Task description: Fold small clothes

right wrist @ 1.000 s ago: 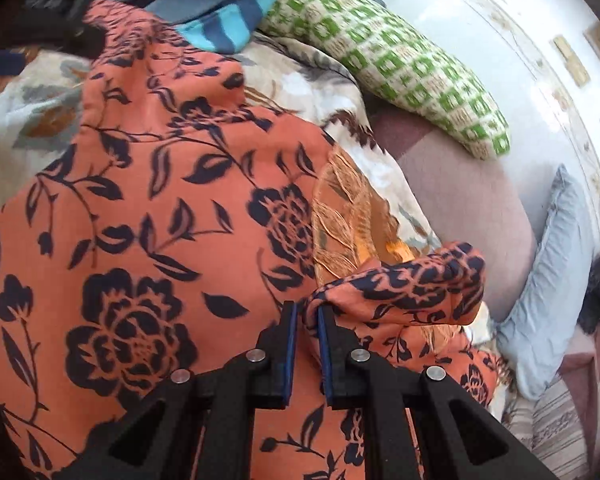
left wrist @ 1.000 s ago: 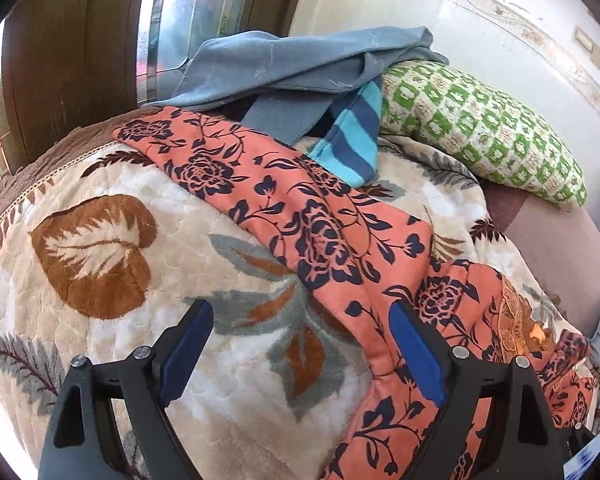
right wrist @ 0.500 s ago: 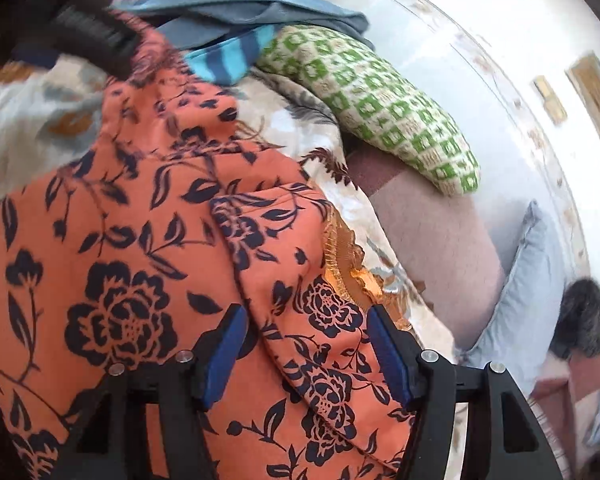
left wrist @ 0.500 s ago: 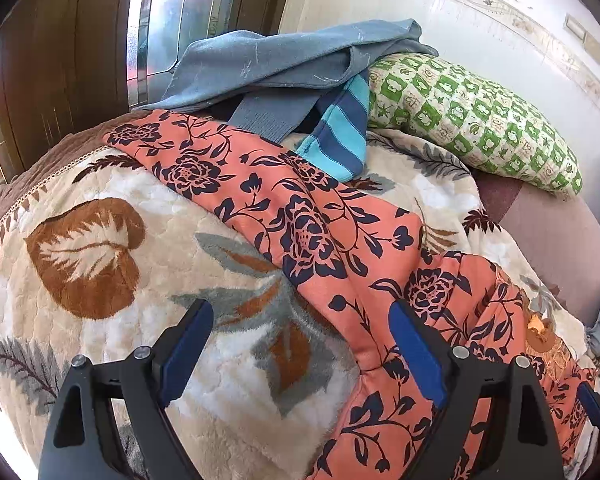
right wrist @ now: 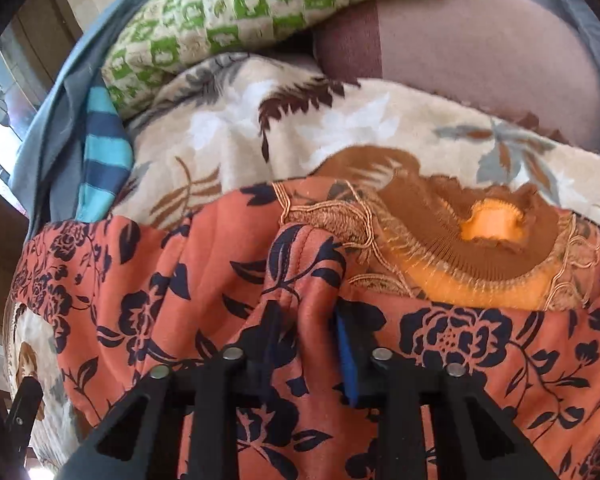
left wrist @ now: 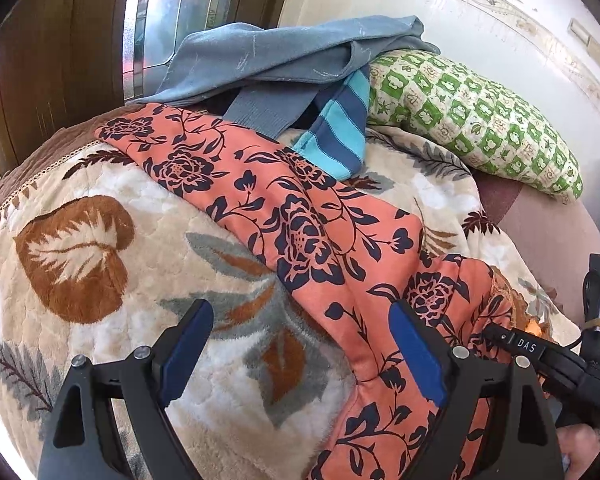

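An orange garment with dark blue flowers [left wrist: 292, 216] lies stretched diagonally across the bed. In the left wrist view my left gripper [left wrist: 300, 312] is open above the garment's left edge, one finger over the blanket and the other over the cloth, holding nothing. My right gripper [right wrist: 306, 316] sits just below the garment's embroidered neckline [right wrist: 440, 256]. Its jaws are closing, and a raised fold of the orange cloth [right wrist: 300, 280] is pinched between the blue pads. The right gripper's black body [left wrist: 540, 356] shows at the lower right of the left wrist view.
A cream leaf-pattern blanket [left wrist: 100, 300] covers the bed. At the far end lie a grey-blue sweater [left wrist: 280, 52], a blue striped garment [left wrist: 336, 136] and a green checked pillow [left wrist: 480, 120]. A wooden door [left wrist: 52, 60] stands at left; mauve sheet [left wrist: 540, 232] shows at right.
My right gripper let go of the sleeve end, opened, rolled and moved across to the neckline, then closed on a fold there. The left gripper has barely moved.
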A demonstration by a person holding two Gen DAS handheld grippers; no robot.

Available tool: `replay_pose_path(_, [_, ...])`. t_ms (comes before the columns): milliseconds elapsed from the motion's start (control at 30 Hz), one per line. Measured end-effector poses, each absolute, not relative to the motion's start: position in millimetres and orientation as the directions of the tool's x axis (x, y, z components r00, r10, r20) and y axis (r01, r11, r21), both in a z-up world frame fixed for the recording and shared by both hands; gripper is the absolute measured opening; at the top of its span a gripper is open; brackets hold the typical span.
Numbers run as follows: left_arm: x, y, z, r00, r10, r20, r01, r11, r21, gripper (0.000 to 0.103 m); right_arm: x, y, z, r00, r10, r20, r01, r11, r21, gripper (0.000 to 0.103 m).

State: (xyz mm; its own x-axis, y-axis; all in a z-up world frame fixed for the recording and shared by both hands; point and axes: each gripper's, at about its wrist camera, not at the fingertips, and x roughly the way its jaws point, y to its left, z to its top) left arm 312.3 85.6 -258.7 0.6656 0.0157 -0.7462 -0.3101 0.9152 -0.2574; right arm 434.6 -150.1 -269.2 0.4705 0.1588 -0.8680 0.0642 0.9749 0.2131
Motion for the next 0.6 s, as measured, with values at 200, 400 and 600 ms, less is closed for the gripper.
replay_pose_path(200, [308.4,80.6,-253.3,0.683,0.018,-0.730,-0.296,0.921,-0.254,0.090,391.1,-117.1,-224.1,0.567,0.302,-0.767,-0.178,0.953,0.244,0.010])
replay_pose_path(400, [306.4,72.8,-255.4,0.681,0.039,-0.732,-0.281,0.936,-0.211,0.090,390.3,-116.5,-255.1,0.405,0.390,-0.827,-0.199,0.920,0.337,0.021])
replay_pose_path(600, [307.9,66.9,-255.0,0.681,0.051,-0.731,-0.275,0.942,-0.191,0.090,360.3,-171.7,-210.3,0.577,0.418,-0.701,-0.188,0.904,0.384,0.022])
